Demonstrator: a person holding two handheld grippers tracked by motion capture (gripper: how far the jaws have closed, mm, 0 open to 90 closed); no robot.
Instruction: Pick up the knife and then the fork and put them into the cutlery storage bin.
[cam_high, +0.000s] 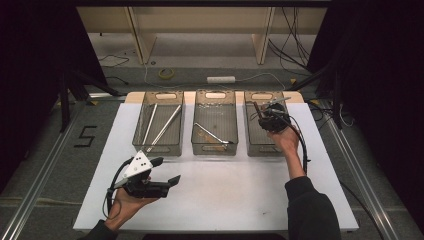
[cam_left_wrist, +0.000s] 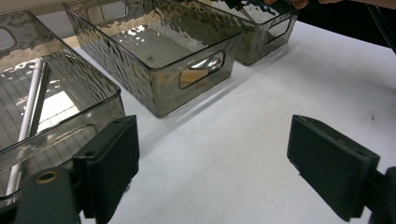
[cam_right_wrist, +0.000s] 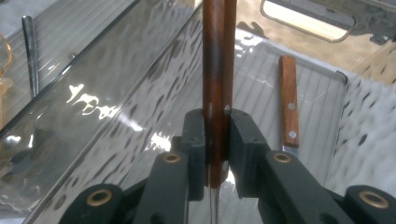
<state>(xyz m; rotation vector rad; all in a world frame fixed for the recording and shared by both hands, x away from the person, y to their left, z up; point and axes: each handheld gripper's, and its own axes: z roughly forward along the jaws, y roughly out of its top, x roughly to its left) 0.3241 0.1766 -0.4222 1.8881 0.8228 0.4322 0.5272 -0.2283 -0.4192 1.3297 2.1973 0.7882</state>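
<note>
My right gripper (cam_right_wrist: 217, 140) is shut on the brown wooden handle of a knife (cam_right_wrist: 215, 70), whose handle points away from the camera over the right clear bin (cam_right_wrist: 261, 88). A second wooden-handled knife (cam_right_wrist: 288, 107) lies on that bin's floor. In the high view the right gripper (cam_high: 265, 116) hovers over the right bin (cam_high: 260, 150) near its far end. My left gripper (cam_high: 167, 170) hangs above the white table in front of the left bin (cam_high: 159, 149). Its jaws stand wide open with nothing between them (cam_left_wrist: 215, 163).
Three clear grey bins stand in a row at the back of the white table (cam_high: 225, 200). The left bin holds long metal rods (cam_high: 165, 125), the middle bin (cam_high: 214, 150) a slim metal utensil (cam_high: 212, 134). Cables and a power strip (cam_high: 221, 79) lie on the floor beyond.
</note>
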